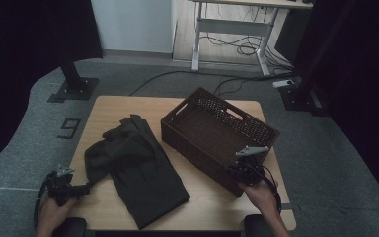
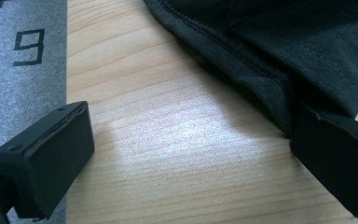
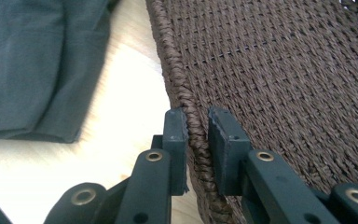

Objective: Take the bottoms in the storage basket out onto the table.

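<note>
A dark garment (image 1: 138, 168) lies crumpled and partly folded on the left half of the wooden table (image 1: 212, 207). To its right, set at an angle, stands a dark brown woven basket (image 1: 197, 148) with nothing in it. My left gripper (image 1: 85, 188) rests at the garment's near left edge. Its jaws stand wide open in the left gripper view (image 2: 191, 121), the right one touching the cloth's hem (image 2: 279, 102). My right gripper (image 1: 243, 168) is at the basket's near corner, and its pads (image 3: 197, 121) pinch the braided rim (image 3: 186, 93).
A grey carpet marked with a "9" (image 1: 69, 127) surrounds the table. Two black stand bases (image 1: 74, 89) (image 1: 301, 96) sit behind the table, and a white desk frame (image 1: 237, 24) with loose cables stands farther back. Bare wood lies between garment and basket.
</note>
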Available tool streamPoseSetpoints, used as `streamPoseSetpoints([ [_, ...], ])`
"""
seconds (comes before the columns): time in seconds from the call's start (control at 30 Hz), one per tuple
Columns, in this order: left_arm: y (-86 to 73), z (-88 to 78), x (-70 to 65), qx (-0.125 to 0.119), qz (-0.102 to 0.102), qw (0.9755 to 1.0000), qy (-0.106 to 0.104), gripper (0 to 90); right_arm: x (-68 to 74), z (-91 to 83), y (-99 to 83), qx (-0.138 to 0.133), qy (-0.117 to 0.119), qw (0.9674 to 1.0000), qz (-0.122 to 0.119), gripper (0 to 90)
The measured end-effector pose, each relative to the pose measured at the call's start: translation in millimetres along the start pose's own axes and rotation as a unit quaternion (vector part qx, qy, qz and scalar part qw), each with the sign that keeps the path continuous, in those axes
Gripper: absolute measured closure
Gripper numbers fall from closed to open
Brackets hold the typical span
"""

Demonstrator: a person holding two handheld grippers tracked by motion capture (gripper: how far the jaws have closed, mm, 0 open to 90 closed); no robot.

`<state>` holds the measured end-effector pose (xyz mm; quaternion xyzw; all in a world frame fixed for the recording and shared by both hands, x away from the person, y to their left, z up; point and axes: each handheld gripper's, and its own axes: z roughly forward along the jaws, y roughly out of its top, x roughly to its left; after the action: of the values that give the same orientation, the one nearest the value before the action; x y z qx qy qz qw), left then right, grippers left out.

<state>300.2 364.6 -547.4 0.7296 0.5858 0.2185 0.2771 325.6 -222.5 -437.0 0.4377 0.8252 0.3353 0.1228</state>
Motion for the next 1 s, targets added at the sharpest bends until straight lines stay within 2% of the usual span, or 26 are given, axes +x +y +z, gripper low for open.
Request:
streamPoseSetpoints([
  [0.5, 0.0, 0.0, -0.1, 0.0, 0.0, 1.0, 0.0, 0.0, -19.7, 4.2, 5.4, -0.003, -0.022, 0.9996, 0.018, 74.7],
  [1.0, 0.0, 0.0, -0.1, 0.0, 0.0, 1.0, 0.0, 0.0, -44.5, 8.4, 9.2, -0.005, -0.053, 0.9979, 0.037, 70.7],
])
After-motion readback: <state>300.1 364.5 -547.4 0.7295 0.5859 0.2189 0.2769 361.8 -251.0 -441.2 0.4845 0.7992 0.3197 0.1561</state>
